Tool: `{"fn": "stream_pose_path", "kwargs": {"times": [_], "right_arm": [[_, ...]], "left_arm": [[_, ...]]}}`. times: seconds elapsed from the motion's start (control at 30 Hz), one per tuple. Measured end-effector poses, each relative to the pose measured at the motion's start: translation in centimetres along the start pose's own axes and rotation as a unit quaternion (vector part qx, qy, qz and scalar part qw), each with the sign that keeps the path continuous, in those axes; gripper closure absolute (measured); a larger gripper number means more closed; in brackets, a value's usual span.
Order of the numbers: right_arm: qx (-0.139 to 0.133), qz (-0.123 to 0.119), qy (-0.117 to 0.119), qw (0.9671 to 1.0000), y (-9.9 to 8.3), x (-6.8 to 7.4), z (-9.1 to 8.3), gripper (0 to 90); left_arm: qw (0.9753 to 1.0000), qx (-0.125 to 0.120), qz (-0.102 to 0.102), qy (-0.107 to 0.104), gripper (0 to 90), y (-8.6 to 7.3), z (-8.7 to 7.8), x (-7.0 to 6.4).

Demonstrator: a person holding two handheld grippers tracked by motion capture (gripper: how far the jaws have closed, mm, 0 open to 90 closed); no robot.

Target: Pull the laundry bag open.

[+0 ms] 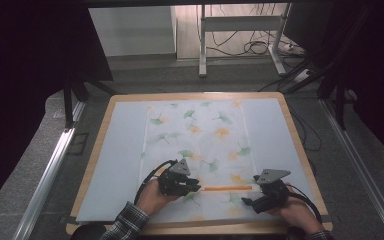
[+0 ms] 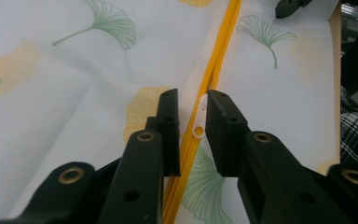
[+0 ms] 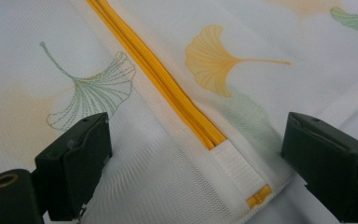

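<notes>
A white mesh bag printed with ginkgo leaves lies flat on the table, with an orange zipper running across its near end. My left gripper is at the zipper's left end. In the left gripper view its jaws stand narrowly apart around the white zipper pull, which rests against one pad. My right gripper is at the zipper's right end. In the right gripper view it is wide open, its jaws either side of the zipper's closed end and white end tab.
The bag lies on a pale blue mat over a wooden table. A metal rail runs along the left. A desk frame and cables stand beyond the table. A tip of the right gripper shows far off.
</notes>
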State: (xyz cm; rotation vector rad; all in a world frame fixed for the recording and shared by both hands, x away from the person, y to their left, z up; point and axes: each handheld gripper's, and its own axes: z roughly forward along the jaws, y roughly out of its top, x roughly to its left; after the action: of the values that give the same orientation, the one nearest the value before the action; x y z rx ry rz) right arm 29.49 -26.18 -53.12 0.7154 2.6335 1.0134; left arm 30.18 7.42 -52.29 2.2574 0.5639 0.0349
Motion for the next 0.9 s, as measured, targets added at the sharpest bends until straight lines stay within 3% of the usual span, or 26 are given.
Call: {"fn": "stream_pose_path", "kwargs": {"times": [0.43, 0.6, 0.7, 0.77, 0.9], "right_arm": [[-0.001, 0.0, 0.0, 1.0, 0.0, 0.0, 0.0, 8.4], [-0.001, -0.001, 0.0, 1.0, 0.0, 0.0, 0.0, 8.5], [-0.001, -0.001, 0.0, 1.0, 0.0, 0.0, 0.0, 8.5], [-0.001, -0.001, 0.0, 1.0, 0.0, 0.0, 0.0, 8.5], [-0.001, -0.001, 0.0, 1.0, 0.0, 0.0, 0.0, 8.5]], "left_arm": [[0.9997, 0.023, 0.011, -0.008, 74.1, -0.1, 1.2, -0.6], [0.9994, 0.032, 0.015, 0.005, 72.4, 0.1, 1.4, -1.1], [0.9992, 0.034, 0.012, 0.017, 76.4, 0.1, 1.3, -1.1], [0.9989, 0.034, 0.01, 0.032, 89.0, 0.1, 1.0, -0.9], [0.9987, 0.042, 0.004, 0.027, 89.9, -0.1, 0.8, -0.5]]}}
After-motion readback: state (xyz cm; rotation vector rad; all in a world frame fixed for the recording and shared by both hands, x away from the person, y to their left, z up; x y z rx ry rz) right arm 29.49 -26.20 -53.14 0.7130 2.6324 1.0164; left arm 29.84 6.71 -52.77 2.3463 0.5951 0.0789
